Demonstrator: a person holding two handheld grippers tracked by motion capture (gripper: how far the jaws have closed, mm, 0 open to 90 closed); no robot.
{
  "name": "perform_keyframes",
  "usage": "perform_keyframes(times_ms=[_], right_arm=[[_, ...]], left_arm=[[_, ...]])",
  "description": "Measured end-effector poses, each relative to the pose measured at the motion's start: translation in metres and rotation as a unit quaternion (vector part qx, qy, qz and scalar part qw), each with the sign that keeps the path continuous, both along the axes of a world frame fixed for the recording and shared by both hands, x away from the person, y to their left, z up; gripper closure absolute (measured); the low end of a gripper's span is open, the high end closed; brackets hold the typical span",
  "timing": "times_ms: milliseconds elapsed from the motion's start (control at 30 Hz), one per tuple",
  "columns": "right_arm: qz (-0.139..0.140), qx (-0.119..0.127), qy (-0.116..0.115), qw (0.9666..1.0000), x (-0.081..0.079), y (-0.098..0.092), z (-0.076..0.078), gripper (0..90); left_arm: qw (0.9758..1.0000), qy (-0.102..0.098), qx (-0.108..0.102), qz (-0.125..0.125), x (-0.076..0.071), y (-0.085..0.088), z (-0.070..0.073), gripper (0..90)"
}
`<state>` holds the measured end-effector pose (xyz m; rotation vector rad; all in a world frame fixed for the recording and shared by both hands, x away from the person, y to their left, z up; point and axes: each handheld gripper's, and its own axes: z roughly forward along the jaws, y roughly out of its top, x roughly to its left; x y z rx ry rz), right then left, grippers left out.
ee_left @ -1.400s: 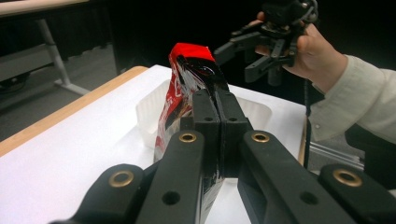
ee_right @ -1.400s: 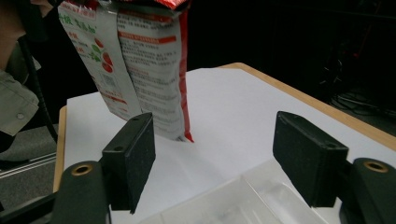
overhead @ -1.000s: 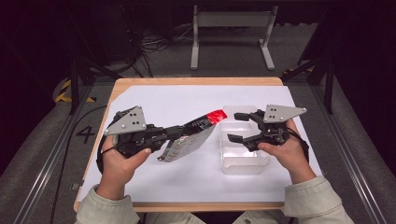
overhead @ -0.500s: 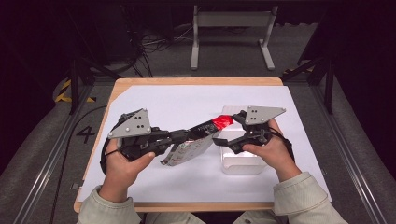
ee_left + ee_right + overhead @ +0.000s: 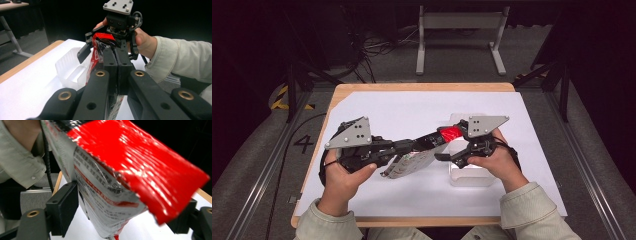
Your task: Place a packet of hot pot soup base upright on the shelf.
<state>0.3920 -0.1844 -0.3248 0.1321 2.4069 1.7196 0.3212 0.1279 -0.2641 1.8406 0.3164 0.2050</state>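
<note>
Snack packet [image 5: 422, 152] — clamped in left gripper [image 5: 428, 142] — between right gripper's [image 5: 443, 151] open jaws.

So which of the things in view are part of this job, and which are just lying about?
In the job:
- snack packet, clamped in the left hand-held gripper
- right hand-held gripper, jaws open around the packet's red top
- clear plastic tub

Lying about:
- white sheet on the table
- metal stand behind
- floor cables

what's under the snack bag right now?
The snack bag hangs above the white table cover, clamped by the left gripper. Its red end sits over the near edge of the clear plastic bin. Whether the bin holds anything is hidden in part by bag and grippers.
</note>
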Motion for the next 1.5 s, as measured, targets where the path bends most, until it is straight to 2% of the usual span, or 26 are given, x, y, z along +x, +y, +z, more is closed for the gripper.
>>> perform_keyframes(times_ms=[133,267,500,600,767,867,900,1000,1100,1300,1500], right_arm=[[0.006,-0.008,-0.010,0.9999,-0.001,0.000,-0.001,24.5],[0.017,0.000,-0.004,0.9999,-0.003,0.003,-0.002,24.3],[0.003,-0.008,-0.014,0.9999,-0.003,0.009,-0.002,29.1],[0.000,-0.013,-0.012,0.9998,-0.004,0.009,-0.001,31.5],[0.006,-0.023,-0.004,0.9997,-0.003,0.005,0.002,47.3],[0.010,-0.026,0.000,0.9996,-0.004,0.004,0.003,52.2],[0.012,-0.028,0.002,0.9995,-0.005,0.003,0.004,56.3],[0.025,-0.035,0.012,0.9990,-0.007,0.003,0.005,64.8],[0.037,-0.036,0.018,0.9985,-0.008,0.004,0.006,69.2],[0.050,-0.037,0.020,0.9979,-0.011,0.006,0.009,75.8],[0.063,-0.035,0.023,0.9972,-0.014,0.007,0.014,80.0]], left_arm=[[1.0000,0.006,-0.003,0.006,0.003,0.001,-0.002,88.5],[1.0000,0.003,-0.001,0.007,0.005,0.000,-0.003,88.6],[0.9999,0.006,-0.002,0.011,0.005,-0.002,-0.005,88.5],[0.9999,0.003,-0.001,0.011,0.006,-0.001,-0.005,88.5],[0.9997,0.007,-0.009,0.020,0.009,0.003,-0.006,88.3],[0.9996,0.007,-0.011,0.026,0.010,0.005,-0.007,87.9],[0.9993,0.007,-0.013,0.033,0.011,0.007,-0.007,87.9],[0.9991,0.006,-0.015,0.040,0.012,0.009,-0.007,87.7],[0.9988,0.007,-0.018,0.045,0.013,0.011,-0.008,87.6],[0.9981,-0.005,-0.013,0.059,0.015,0.014,-0.008,87.1],[0.9973,-0.006,-0.019,0.070,0.015,0.018,-0.009,84.6]])
